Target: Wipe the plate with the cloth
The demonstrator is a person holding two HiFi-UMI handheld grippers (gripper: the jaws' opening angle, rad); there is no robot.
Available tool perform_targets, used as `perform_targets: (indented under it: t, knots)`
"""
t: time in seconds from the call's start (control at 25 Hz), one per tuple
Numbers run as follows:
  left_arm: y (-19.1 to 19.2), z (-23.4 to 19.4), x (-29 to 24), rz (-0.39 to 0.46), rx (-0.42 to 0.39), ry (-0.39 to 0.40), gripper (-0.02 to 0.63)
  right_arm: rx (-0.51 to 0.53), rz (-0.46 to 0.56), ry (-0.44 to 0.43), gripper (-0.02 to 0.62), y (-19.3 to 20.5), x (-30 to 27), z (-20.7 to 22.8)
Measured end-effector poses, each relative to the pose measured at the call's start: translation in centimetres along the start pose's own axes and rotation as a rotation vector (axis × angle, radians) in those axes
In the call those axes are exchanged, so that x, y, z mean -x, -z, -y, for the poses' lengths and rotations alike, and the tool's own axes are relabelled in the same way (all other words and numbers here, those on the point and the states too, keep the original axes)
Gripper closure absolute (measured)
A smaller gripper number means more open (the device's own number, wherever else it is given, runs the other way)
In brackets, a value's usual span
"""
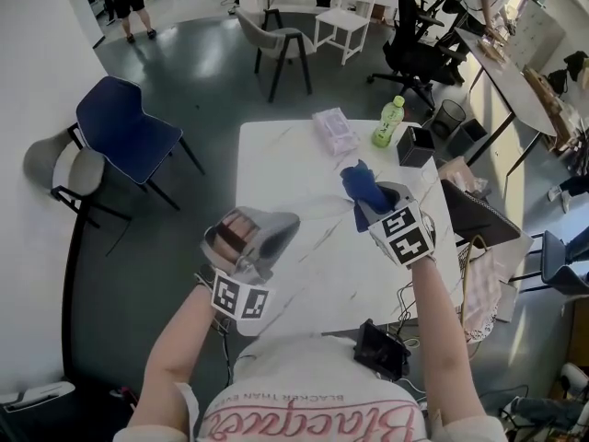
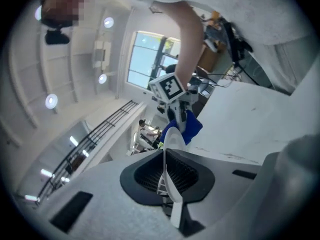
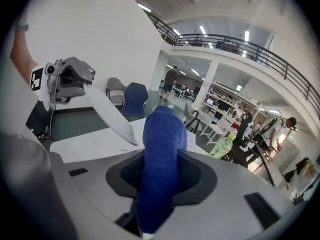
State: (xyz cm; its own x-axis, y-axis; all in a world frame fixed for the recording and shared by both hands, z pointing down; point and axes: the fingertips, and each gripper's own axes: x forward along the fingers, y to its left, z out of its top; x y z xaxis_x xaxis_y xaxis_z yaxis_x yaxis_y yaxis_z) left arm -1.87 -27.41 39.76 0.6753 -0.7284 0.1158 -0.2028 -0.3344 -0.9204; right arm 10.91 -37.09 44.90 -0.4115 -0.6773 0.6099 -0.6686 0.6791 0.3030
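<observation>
The wiping has not begun, I think. The plate (image 1: 262, 233) and the cloth (image 1: 361, 184) are both held up above the tabletop (image 1: 304, 284), with a gap between them. Next, the cloth must come across and press on the plate's face, and the plate must not wobble. The left gripper (image 1: 247, 258) is squeezed shut on the plate's rim. The right gripper (image 1: 375, 203) is closed on the blue cloth, which pokes out in front.
</observation>
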Motion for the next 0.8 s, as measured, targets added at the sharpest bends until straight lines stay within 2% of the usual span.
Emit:
perform_targets:
  t: [0.12, 0.28, 0.36, 0.6, 0.8]
  knots:
    - [1.5, -0.6, -0.3, -0.033, 0.265, -0.018, 0.592, -0.053, 0.075, 0.026, 0.469, -1.2, 1.7, 0.0]
    - [3.8, -1.4, -0.7, -0.087, 0.703, -0.047, 0.592, -0.090, 0.159, 0.058, 0.469, -2.7, 3.7, -0.5]
    - [4.6, -1.8, -0.9, -0.090, 0.894, -0.067, 0.592, -0.104, 0.182, 0.063, 0.469, -3.2, 4.3, -0.9]
    - [6.6, -2.0, -1.2, -0.092, 1.274, -0.123, 0.592, -0.171, 0.240, 0.054, 0.469, -4.3, 5.3, -1.9]
    - [7.3, -2.1, -0.7, -0.035, 1.574, -0.147, 0.592, -0.281, 0.310, 0.029, 0.469, -5.2, 6.0, -2.5]
